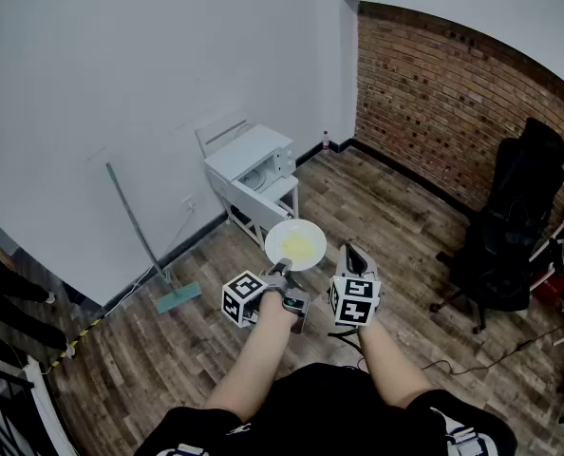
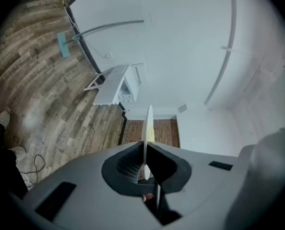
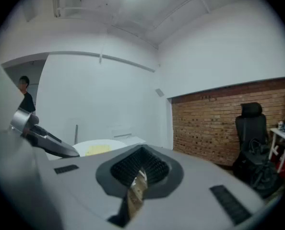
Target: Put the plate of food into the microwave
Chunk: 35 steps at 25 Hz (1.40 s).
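Observation:
A white plate (image 1: 295,244) with yellow food on it is held level in the air by its near rim. My left gripper (image 1: 282,268) is shut on that rim. In the left gripper view the plate (image 2: 148,123) shows edge-on between the jaws of the left gripper (image 2: 146,158). My right gripper (image 1: 354,254) hovers just right of the plate with its jaws together and nothing held; in its own view the right gripper (image 3: 139,175) shows only a thin slit. The white microwave (image 1: 259,160) stands on a small white table (image 1: 251,206) ahead by the wall, its door hanging open.
A mop (image 1: 147,248) leans on the white wall left of the table. A black office chair (image 1: 512,224) stands at the right by the brick wall (image 1: 434,93). A small bottle (image 1: 326,142) sits in the corner. A cable (image 1: 472,361) trails over the wood floor. A person (image 3: 25,97) stands at the far left.

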### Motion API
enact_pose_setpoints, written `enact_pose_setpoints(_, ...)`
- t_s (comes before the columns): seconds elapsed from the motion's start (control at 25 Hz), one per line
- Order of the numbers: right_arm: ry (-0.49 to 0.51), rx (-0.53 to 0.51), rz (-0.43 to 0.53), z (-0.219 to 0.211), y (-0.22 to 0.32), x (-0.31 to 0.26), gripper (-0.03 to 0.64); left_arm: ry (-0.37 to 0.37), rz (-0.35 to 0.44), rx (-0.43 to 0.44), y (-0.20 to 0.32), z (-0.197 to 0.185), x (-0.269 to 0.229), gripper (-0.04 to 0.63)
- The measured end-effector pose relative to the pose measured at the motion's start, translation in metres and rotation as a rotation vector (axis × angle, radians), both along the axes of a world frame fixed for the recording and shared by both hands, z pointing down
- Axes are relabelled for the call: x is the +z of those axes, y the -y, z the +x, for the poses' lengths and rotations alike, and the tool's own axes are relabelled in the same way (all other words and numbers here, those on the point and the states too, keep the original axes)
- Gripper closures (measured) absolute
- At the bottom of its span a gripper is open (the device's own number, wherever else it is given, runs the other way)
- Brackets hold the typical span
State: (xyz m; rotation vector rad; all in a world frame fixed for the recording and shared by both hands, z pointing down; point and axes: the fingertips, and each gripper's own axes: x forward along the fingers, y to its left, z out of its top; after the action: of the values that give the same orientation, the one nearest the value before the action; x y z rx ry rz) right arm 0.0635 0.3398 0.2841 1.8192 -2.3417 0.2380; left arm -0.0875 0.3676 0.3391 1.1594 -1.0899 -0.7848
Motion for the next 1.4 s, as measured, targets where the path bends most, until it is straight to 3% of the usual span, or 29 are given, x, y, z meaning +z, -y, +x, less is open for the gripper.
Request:
enact_pose_setpoints(0.56, 0.048, 0.022, -0.003, -0.034, -0.013, 0.01, 0.609, 0.009, -0.029, 0.016, -0.015, -0.038, 0.022, 0.584)
enact_pose_setpoints(0.92, 0.003, -0.012, -0.002, -0.073, -0.029, 0.026, 0.609, -0.02, -0.025, 0.065, -0.018, -0.06, 0.037, 0.584)
enact_pose_setpoints(1.16, 0.026, -0.017, -0.012, -0.063, 0.008, 0.036, 0.609, -0.017, -0.035, 0.078, 0.018, -0.044, 0.044, 0.584)
enact_pose_setpoints(1.4, 0.039, -0.061, 0.026, -0.035, 0.089, 0.031, 0.609, 0.009, -0.024, 0.058, 0.093, -0.015, 0.042, 0.584)
